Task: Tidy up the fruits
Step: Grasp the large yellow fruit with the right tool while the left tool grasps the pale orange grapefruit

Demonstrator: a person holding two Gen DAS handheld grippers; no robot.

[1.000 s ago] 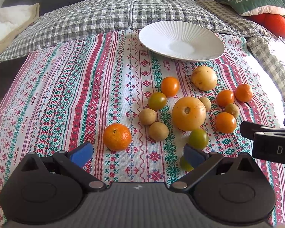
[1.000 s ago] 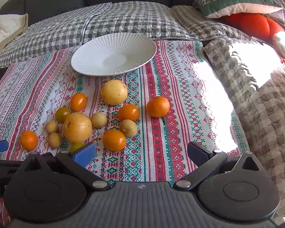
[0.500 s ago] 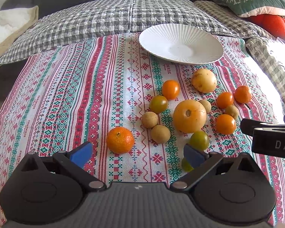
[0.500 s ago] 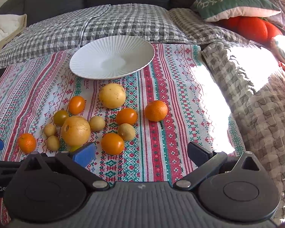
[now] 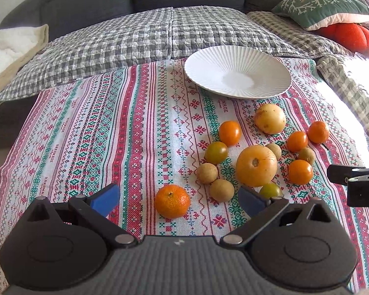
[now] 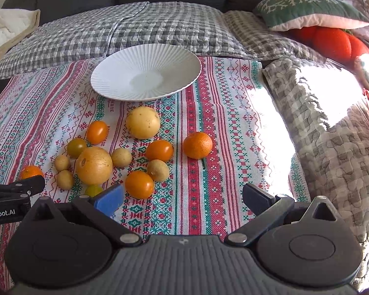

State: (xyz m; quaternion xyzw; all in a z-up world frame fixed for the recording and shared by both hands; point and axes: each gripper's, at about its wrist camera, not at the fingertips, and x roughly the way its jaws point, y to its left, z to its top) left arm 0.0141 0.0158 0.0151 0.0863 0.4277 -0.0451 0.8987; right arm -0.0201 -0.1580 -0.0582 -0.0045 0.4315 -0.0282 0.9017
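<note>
Several fruits lie on a patterned cloth (image 5: pixel 110 127). A white ribbed plate (image 5: pixel 237 73) stands behind them, also in the right wrist view (image 6: pixel 145 71). My left gripper (image 5: pixel 178 200) is open, with a mandarin (image 5: pixel 172 201) lying on the cloth between its fingers. A large orange fruit (image 5: pixel 256 165) and a yellow round fruit (image 5: pixel 270 118) lie further right. My right gripper (image 6: pixel 183 199) is open and empty above the cloth. An orange tomato (image 6: pixel 139 184) is near its left finger, and another mandarin (image 6: pixel 197 145) lies ahead.
A grey checked quilt (image 5: pixel 140 39) covers the sofa behind the cloth. A green pillow (image 6: pixel 307 9) and red cushion (image 6: pixel 332 41) lie at the back right. A checked blanket (image 6: pixel 332 135) lies along the cloth's right edge. A cream blanket (image 5: pixel 9 49) is at far left.
My left gripper has moved so that the near mandarin now lies between its fingers. My right gripper has moved forward a little. Both stay open.
</note>
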